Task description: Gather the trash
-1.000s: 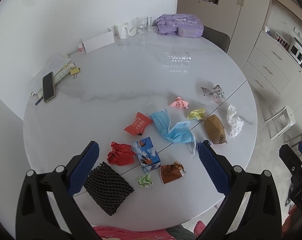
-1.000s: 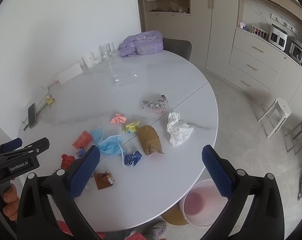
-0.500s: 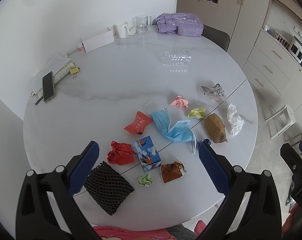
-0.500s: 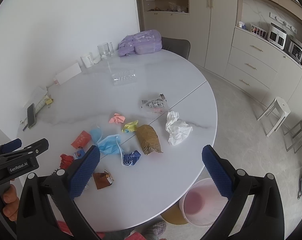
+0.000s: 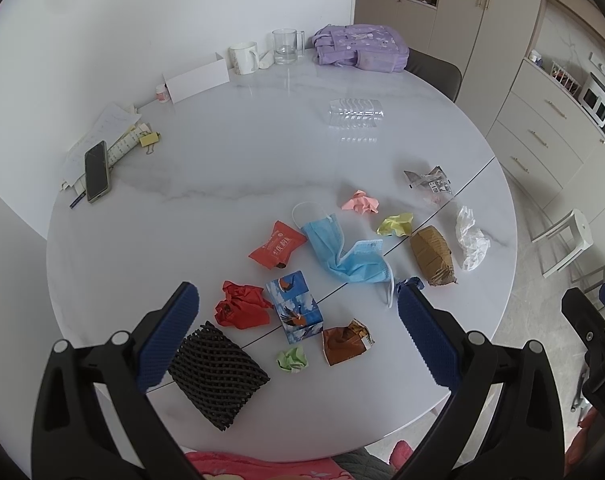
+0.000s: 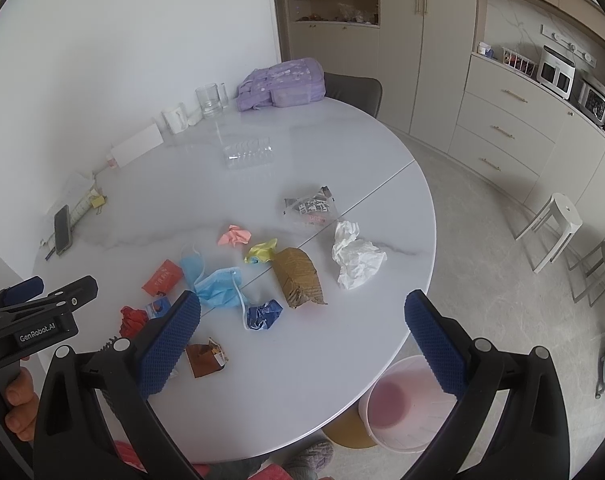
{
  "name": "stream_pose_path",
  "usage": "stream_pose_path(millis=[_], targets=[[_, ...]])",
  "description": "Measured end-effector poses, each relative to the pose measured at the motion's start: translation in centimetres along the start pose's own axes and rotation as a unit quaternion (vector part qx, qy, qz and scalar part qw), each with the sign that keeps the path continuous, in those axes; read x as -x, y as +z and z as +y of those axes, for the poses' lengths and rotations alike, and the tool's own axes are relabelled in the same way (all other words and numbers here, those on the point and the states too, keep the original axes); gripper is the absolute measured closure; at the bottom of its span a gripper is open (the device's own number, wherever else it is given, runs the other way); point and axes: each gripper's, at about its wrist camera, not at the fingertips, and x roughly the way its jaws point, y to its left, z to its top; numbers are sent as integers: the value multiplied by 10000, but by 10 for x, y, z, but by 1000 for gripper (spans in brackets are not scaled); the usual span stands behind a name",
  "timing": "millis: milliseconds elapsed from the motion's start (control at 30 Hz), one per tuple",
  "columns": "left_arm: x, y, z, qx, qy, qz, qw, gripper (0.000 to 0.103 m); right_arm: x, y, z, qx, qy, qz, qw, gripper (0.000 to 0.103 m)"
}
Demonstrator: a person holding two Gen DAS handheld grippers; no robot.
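Trash lies scattered on the round white table [image 5: 230,176]: a black foam net [image 5: 216,374], red crumpled paper [image 5: 242,306], a blue printed box [image 5: 296,306], a blue face mask [image 5: 342,254], a brown wrapper [image 5: 344,342], a brown paper lump [image 6: 298,276], white tissue [image 6: 356,256] and a blue crumpled wrapper [image 6: 264,314]. My left gripper [image 5: 298,336] is open and empty above the near trash. My right gripper [image 6: 302,342] is open and empty above the table's near right edge. A pink trash bin [image 6: 402,404] stands on the floor below that edge.
At the table's far side are a purple bag [image 5: 360,48], a glass mug [image 5: 286,46], a white mug [image 5: 244,58], a clear plastic tray [image 5: 356,110], and a phone [image 5: 96,176] on papers. Stools [image 6: 550,228] and cabinets stand to the right.
Both grippers have drifted slightly; the views shift a little. Both stay open and no trash has moved.
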Motion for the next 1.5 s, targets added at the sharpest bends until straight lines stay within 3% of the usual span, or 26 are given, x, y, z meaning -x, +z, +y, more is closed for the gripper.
stream_pose_path(millis=[467,700,800,933,1167,1367,1500], targets=[[-1,-1,2,14,4,9,10000,8,-2,2,3,12,14,39,10000,2],[-8,-9,15,202,69,55,9998,8,-6,-2,7,-47,615,-227,9978,2],[-18,-26,36,444,183,162,9987,8,-13,-7,9,-54,920,-330,9952,2],[-31,-57,68,826,471,244,9952,8,-35,-13,16,103,1318,-8,9912,2],[-66,-113,109,1143,936,497,9878,8,-75,-34,39,770,1138,461,9894,2],[-99,-140,127,1553,871,637,9820,8,-110,-49,49,915,1273,877,9837,2],[-127,-149,134,1930,801,851,9742,8,-117,-52,58,1115,1290,840,9818,2]])
